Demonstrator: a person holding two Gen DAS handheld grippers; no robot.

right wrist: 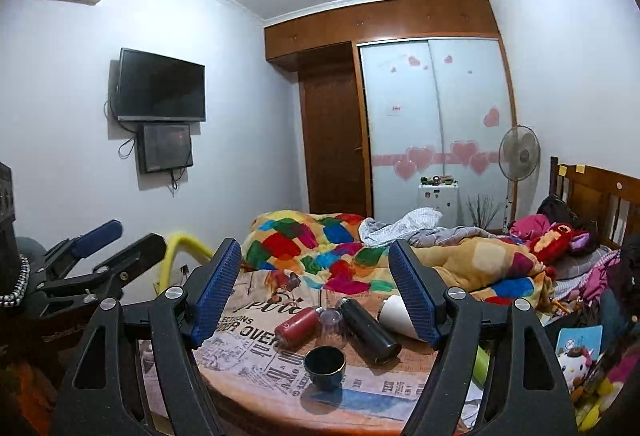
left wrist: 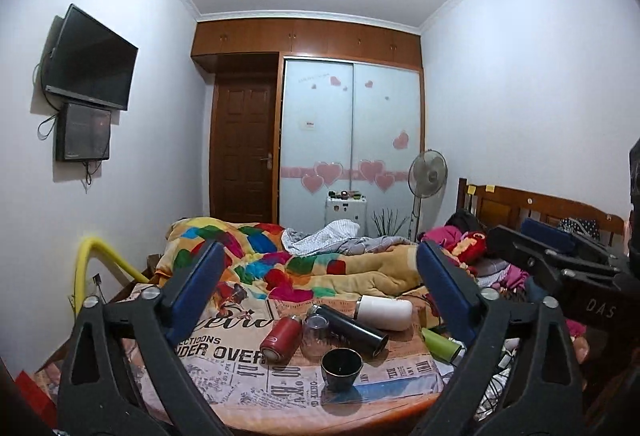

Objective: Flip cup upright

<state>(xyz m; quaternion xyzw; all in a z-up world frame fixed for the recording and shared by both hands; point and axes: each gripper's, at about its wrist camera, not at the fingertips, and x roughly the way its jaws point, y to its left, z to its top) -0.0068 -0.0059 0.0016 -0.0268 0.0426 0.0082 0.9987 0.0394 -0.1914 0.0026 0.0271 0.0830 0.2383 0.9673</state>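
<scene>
Dark-glazed and upright, the cup [left wrist: 342,364] stands mouth-up on the newsprint cloth [left wrist: 224,364], just in front of 3 lying bottles, nearest the black bottle [left wrist: 352,328]. The left gripper [left wrist: 320,276] and right gripper [right wrist: 316,284] both hang above it, fingers spread wide and holding nothing.

White flask [right wrist: 394,310] half hidden (behind right gripper [right wrist: 316,296] finger).

This is a bedroom in a lived-in home. An unmade bed [left wrist: 400,276] with a wooden headboard [left wrist: 536,206] carries a patchwork quilt [left wrist: 256,252] and heaped clothes. A wall-mounted television [left wrist: 90,58] faces it. At the far end stand a wooden door [left wrist: 244,148] and a sliding wardrobe [left wrist: 352,140] stuck with pink heart decals, with a pedestal fan [left wrist: 427,174] just beside it.
</scene>
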